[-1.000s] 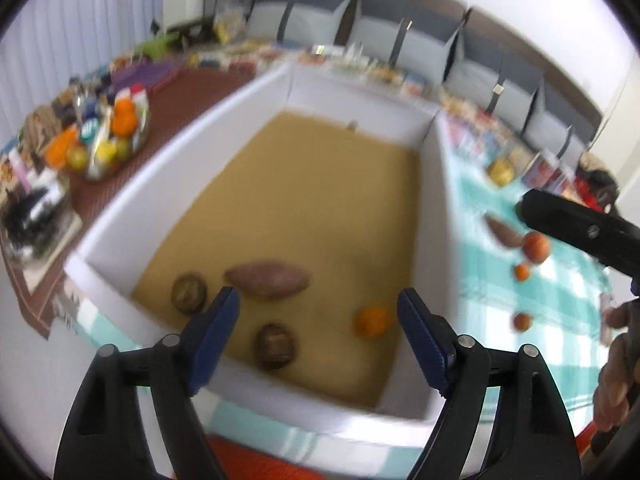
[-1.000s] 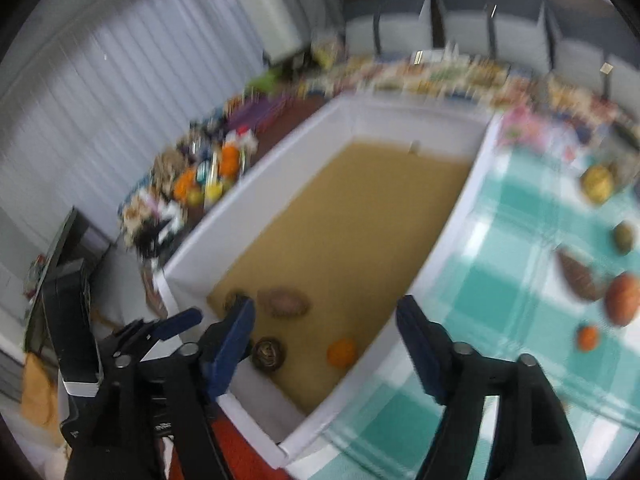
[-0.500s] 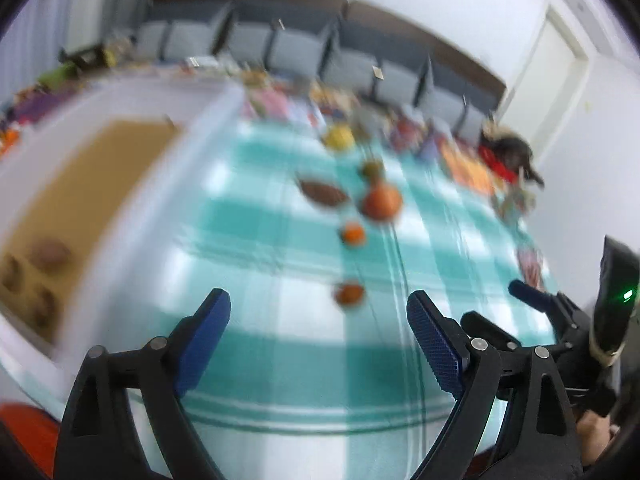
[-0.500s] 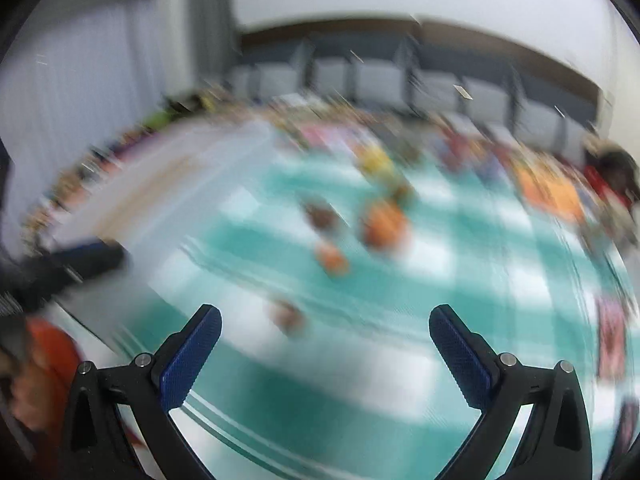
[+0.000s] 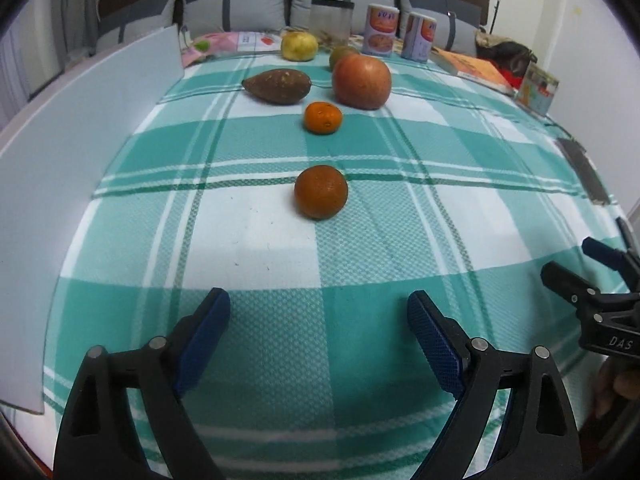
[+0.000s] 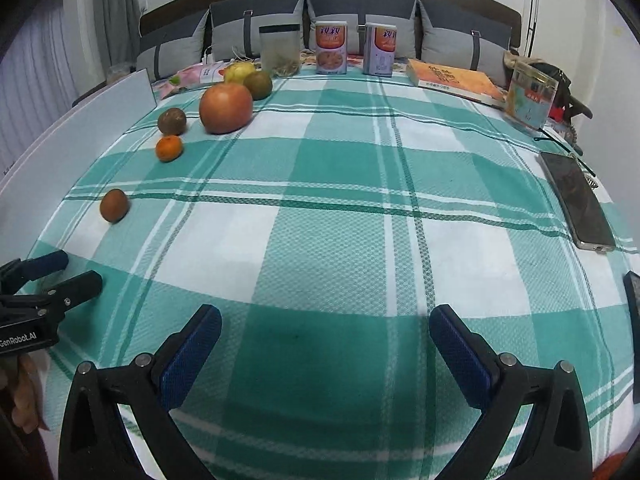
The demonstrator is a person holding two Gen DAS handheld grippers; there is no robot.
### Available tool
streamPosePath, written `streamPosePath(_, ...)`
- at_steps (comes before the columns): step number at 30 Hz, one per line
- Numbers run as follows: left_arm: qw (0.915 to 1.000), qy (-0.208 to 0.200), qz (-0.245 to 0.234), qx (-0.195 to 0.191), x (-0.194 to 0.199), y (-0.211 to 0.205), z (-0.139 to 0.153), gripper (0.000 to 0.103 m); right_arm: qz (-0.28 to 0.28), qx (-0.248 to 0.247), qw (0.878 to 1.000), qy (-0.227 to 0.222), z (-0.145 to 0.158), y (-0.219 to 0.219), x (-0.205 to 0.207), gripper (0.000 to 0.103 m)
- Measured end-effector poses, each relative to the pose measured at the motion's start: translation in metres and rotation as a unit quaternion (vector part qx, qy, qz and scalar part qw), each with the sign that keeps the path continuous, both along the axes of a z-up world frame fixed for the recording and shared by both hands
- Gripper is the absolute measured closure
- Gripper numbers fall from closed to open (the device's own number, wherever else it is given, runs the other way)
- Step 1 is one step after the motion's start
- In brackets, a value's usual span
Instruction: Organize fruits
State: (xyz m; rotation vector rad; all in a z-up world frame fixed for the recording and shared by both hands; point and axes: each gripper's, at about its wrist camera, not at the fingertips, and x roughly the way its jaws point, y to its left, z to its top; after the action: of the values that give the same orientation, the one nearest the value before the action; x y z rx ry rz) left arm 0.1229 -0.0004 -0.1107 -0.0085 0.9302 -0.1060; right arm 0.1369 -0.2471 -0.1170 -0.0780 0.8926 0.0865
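Both claws have swung away from the white box with the tan floor, and that box interior is out of sight now; only its white wall [image 5: 80,184] runs along the left edge. Views are sharp again after the blur half a second ago.

Left claw [image 5: 318,346] hangs over the teal-and-white checked cloth [image 5: 400,240], blue pads spread wide, gripping nothing. Right claw [image 6: 326,354] is the same deal, wide apart and empty, sitting just right of the left one.

Fruit is all loose on the cloth, lined up ahead of the left claw: a dark orange mandarin [image 5: 321,192] nearest, a brighter small orange [image 5: 323,117] behind it, then a big reddish apple [image 5: 361,82] with a brown sweet-potato-looking thing [image 5: 278,86] to its left. Further back sit a yellow fruit [image 5: 299,46] and a greenish one [image 5: 341,54], partly hidden by the apple.

Along the far edge stand a clear jar [image 6: 280,51], two printed cans [image 6: 330,53], an orange book [image 6: 452,80] and a clear box [image 6: 530,98]. A phone [image 6: 576,202] lies on the right side. Grey cushions [image 6: 360,8] line a dark headboard behind, with white walls and a curtain at far left.
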Motion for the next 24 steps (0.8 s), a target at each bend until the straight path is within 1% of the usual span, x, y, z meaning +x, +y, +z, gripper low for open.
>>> streamPosePath(3,0.9999,0.002,-0.003,0.014,-0.0004,-0.0041,-0.0024,0.007,0.001,0.003,1.0,0.003,-0.0013,0.0004,0.0032,0.0)
streamPosePath(6,0.9999,0.005,-0.004,0.015,0.001,-0.0043,-0.0034,0.005,-0.001,-0.002,1.0,0.018,-0.0057,0.0017,0.0059,0.0)
streamPosePath(14,0.9996,0.007,0.001,0.028,0.0015,-0.0064,-0.0046,0.002,-0.001,-0.005,1.0,0.018,-0.0079,0.0034,0.0035,0.0)
streamPosePath(24,0.9995,0.006,0.002,0.03,0.0003,-0.0065,-0.0048,0.002,-0.001,-0.005,1.0,0.018,-0.0079,0.0039,0.0032,0.0)
